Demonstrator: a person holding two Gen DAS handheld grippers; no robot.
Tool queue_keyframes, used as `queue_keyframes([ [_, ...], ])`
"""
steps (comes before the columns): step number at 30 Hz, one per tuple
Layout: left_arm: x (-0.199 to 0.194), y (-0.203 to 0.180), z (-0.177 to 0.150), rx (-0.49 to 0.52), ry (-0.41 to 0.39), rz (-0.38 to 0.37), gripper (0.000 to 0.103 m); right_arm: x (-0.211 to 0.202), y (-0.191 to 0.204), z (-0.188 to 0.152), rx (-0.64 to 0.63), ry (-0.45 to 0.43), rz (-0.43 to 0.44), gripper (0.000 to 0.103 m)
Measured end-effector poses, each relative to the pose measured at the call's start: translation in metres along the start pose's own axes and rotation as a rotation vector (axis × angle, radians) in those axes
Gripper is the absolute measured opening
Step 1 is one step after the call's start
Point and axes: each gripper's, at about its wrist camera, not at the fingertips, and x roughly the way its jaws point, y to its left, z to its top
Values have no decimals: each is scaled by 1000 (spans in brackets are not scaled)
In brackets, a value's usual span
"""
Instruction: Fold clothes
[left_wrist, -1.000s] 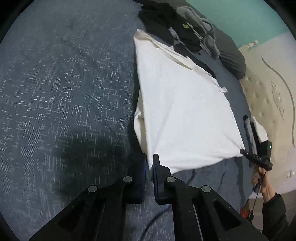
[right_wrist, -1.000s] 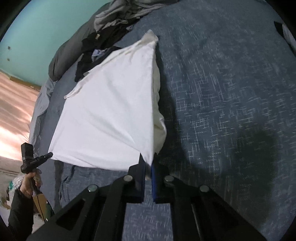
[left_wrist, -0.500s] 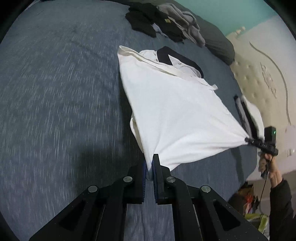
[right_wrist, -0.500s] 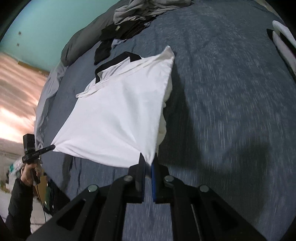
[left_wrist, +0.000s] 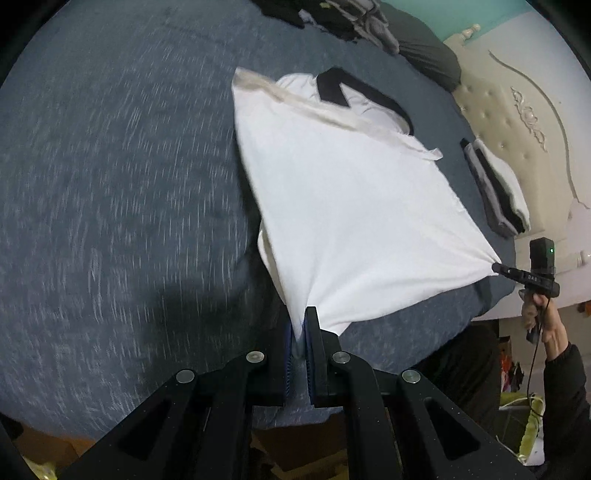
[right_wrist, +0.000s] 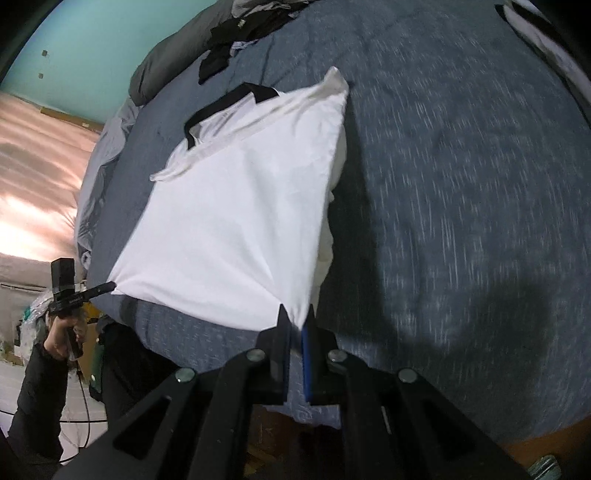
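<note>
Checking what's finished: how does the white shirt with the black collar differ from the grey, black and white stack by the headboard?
The white shirt with the black collar is stretched wide between the left gripper and right gripper; the grey, black and white stack lies folded, compact and untouched. Both are on the blue-grey bed cover.

It is a home bedroom: a big bed (left_wrist: 110, 184) with a padded headboard (left_wrist: 517, 122), and loose clothes (right_wrist: 243, 26) lie on it.
</note>
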Motion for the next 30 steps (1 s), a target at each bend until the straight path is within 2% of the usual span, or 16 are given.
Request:
queue_keyframes([
  [6, 15, 9, -2, -28, 6, 7, 8, 4, -1, 2, -25, -12, -83, 9],
  [8, 10, 11, -4, -37, 7, 10, 9, 1, -2, 5, -35, -17, -105, 17],
  [10, 2, 16, -7, -47, 8, 22, 11, -2, -3, 9, -45, -23, -126, 29],
  [12, -10, 23, -7, -47, -6, 63, 11, -5, -4, 13, -55, -29, -148, 29],
  [15, -23, 30, 10, -40, -64, 111, 11, -11, -6, 35, -53, -72, -148, 30],
  [18, -23, 27, 39, -41, -131, 104, 11, -3, 1, 64, -51, -103, -142, 30],
  [22, 1, 6, 83, -23, -190, 81, 11, 29, 20, 104, -74, -138, -138, 30],
  [30, 78, -22, 147, 16, -194, 53, 11, 106, 32, 161, -82, -129, -158, 30],
])
